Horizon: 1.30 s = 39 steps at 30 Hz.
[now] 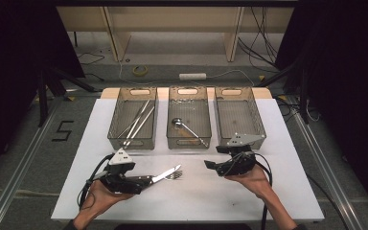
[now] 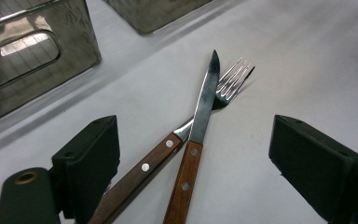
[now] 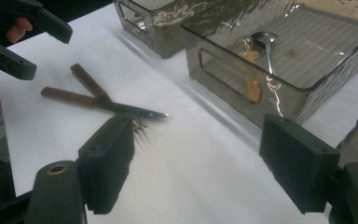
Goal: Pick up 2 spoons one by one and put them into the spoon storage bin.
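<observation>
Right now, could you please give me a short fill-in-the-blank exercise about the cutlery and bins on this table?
1. The knife lies crossed over the ____.
2. The spoon lies in the ____ of the three bins.
3. The left gripper has its jaws ____ around the two wooden handles.
4. The right bin holds ____.

Missing words: fork; middle; open; nothing

The knife (image 2: 200,135) lies across the fork (image 2: 168,144), before 3 bins (image 1: 189,120).

White table (image 1: 278,191): bins (image 1: 189,123), knife (image 2: 202,125), fork (image 2: 177,137).
</observation>
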{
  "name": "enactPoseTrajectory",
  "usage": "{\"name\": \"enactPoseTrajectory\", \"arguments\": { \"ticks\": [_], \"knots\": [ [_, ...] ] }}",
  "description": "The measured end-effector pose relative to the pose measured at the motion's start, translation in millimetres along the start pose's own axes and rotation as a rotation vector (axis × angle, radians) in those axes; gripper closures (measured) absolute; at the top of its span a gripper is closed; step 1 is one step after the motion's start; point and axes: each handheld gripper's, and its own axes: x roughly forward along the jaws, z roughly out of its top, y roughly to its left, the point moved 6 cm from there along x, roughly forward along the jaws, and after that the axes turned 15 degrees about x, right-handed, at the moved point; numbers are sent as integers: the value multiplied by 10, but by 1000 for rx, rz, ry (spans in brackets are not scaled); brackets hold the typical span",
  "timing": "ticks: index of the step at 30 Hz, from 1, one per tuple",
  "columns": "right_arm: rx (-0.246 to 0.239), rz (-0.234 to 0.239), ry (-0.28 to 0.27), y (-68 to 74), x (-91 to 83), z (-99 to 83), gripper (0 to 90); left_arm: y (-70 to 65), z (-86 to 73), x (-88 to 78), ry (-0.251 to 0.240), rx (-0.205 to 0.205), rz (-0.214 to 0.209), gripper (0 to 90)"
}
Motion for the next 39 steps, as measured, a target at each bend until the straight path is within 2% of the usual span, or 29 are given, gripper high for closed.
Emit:
{"name": "enactPoseTrajectory", "arguments": {
  "ticks": [17, 25, 33, 39],
  "knots": [
    [24, 0, -18, -18, -126, -179, 272, -47, -62, 103, 146, 36, -35, 162],
    [28, -1, -8, -22, -154, -256, 268, -56, -109, 153, 242, 52, -61, 176],
    [27, 1, -7, -2, -185, -311, 265, -78, -173, 189, 321, 77, -77, 210],
    [26, 4, 3, 17, -192, -348, 265, -75, -217, 216, 370, 97, -82, 277]
  ]
}}
